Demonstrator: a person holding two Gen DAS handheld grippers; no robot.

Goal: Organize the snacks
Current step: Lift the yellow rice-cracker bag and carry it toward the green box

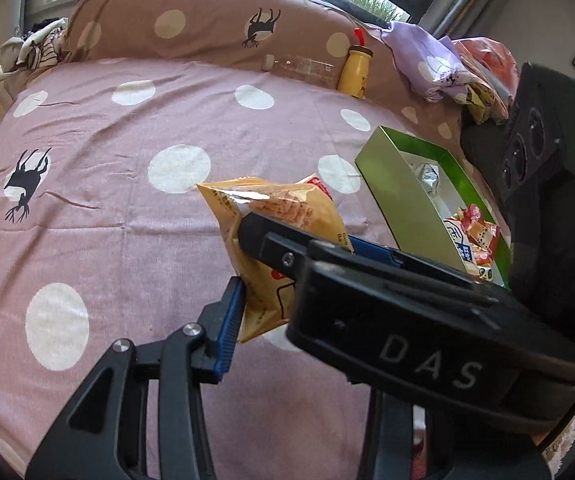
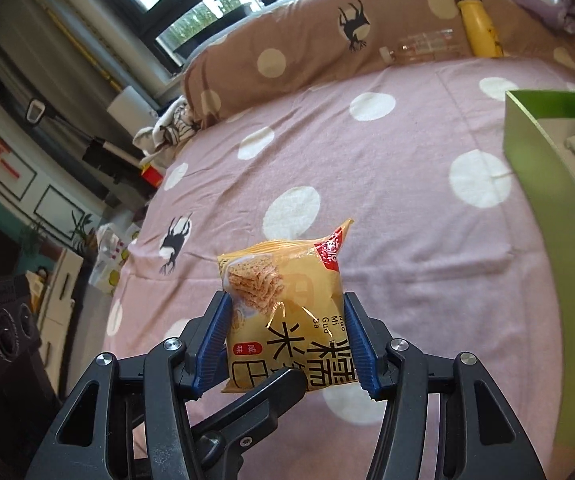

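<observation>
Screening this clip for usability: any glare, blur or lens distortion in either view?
Left wrist view: strong fisheye bend with dark corners, the window blown out, the snack packet sharp. Right wrist view: same bend, glare streaks on the packet's foil, the room at the left edge slightly smeared, the green box crisp.

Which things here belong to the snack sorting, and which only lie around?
Job things:
- snack bag, held by both the right claw and the left claw
- green box with snacks inside

Just lying about:
- yellow bottle
- clear bottle
- purple cloth
- pillow
</observation>
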